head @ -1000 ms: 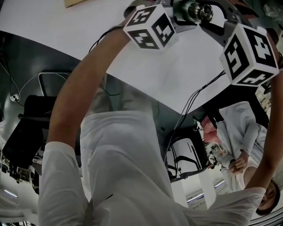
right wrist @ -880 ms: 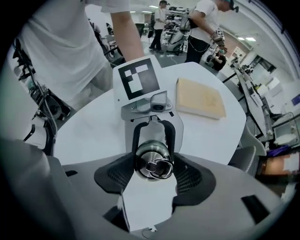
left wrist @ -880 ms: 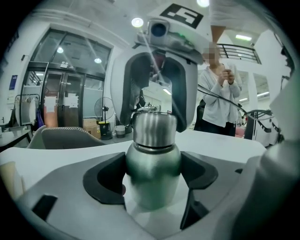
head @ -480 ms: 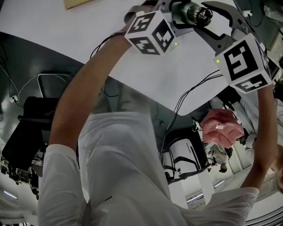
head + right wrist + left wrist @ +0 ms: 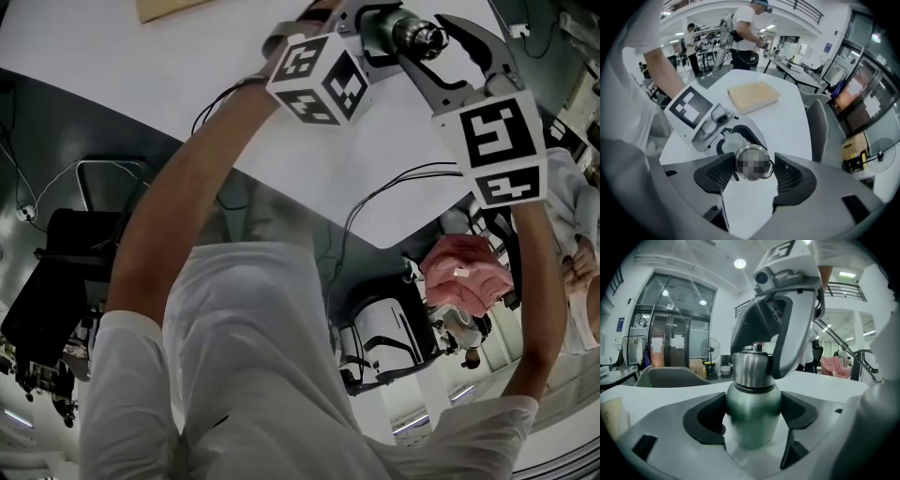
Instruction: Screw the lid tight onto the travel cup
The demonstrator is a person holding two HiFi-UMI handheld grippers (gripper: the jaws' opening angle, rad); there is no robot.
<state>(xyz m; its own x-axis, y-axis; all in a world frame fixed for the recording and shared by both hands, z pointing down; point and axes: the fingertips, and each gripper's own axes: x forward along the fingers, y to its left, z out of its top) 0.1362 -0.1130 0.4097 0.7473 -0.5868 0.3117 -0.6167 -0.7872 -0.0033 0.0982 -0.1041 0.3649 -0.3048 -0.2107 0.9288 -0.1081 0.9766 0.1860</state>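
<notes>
Your left gripper (image 5: pixel 753 417) is clamped on the green body of the travel cup (image 5: pixel 753 399), which stands upright between its pads. On top of the cup sits the steel lid (image 5: pixel 752 162). Your right gripper (image 5: pixel 753 172) points down at it from above, jaws closed on the lid's sides. Under the cup spreads the white table (image 5: pixel 797 117), and beyond the cup a tan block (image 5: pixel 753 96) lies flat on it.

White table (image 5: pixel 787 117) — tan slab (image 5: pixel 753 96) on it — grey chair (image 5: pixel 818 129) beside
</notes>
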